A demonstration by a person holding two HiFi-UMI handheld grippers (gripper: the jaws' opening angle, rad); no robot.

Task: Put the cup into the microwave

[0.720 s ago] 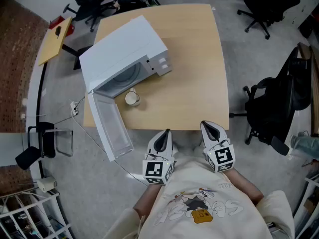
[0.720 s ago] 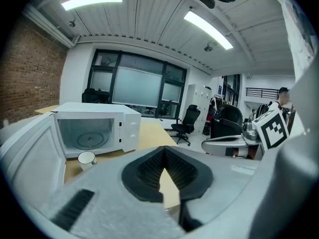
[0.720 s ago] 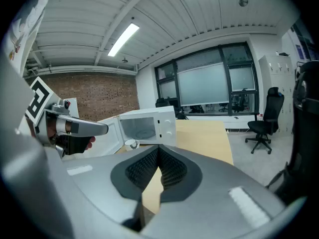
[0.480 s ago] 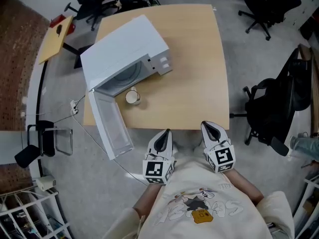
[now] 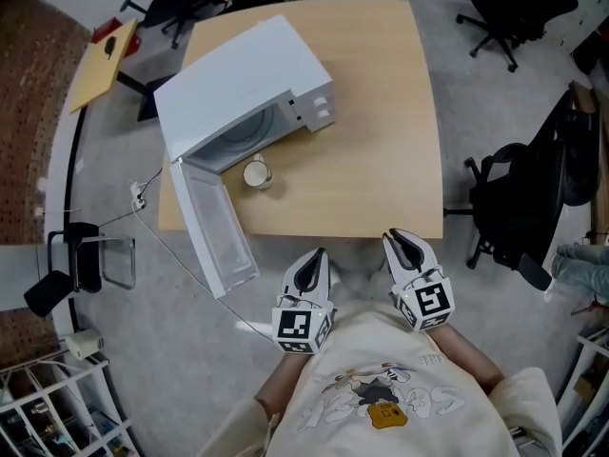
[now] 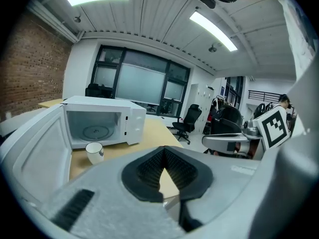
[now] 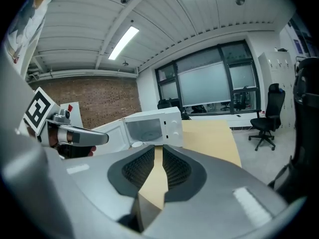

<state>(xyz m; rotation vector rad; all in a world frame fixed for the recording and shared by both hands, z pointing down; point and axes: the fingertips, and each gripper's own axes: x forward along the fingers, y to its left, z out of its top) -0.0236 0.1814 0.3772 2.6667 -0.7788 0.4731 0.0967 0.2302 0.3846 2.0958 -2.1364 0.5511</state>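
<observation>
A white cup [image 5: 256, 173] stands on the wooden table [image 5: 381, 141], just in front of the white microwave [image 5: 247, 84]. The microwave's door [image 5: 214, 227] hangs wide open past the table's near edge. Both grippers are held close to the person's body, short of the table. My left gripper [image 5: 309, 272] is shut and holds nothing; its own view shows its tips [image 6: 163, 151] meeting, with the cup [image 6: 94, 152] far ahead on the left. My right gripper [image 5: 404, 250] holds nothing; its jaws [image 7: 158, 149] stand a narrow slit apart, facing the microwave [image 7: 152, 126].
Black office chairs stand to the right [image 5: 519, 212] and at the far right [image 5: 504, 8]. A wooden board [image 5: 103, 65] lies left of the table. A cable [image 5: 181, 265] trails over the floor by the door. A white rack [image 5: 57, 407] fills the lower left corner.
The table and microwave now sit slightly higher and larger in the head view. Both grippers keep their places by the body.
</observation>
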